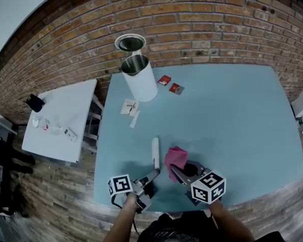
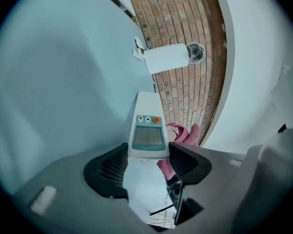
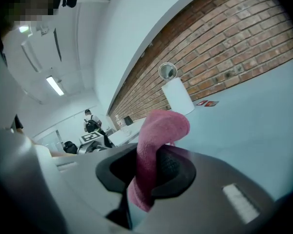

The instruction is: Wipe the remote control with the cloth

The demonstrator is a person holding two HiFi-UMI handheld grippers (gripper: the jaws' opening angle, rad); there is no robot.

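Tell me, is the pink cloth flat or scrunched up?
Scrunched up: the pink cloth bunches upward, pinched in the right gripper.

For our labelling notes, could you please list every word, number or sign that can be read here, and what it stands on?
No words or numbers are readable.
On the remote control: a down arrow and an up arrow on two buttons; the orange button's symbol and the screen are too blurred.
On the marker cubes: black-and-white square patterns, no letters.
On the red packets and the paper: print too small to read.
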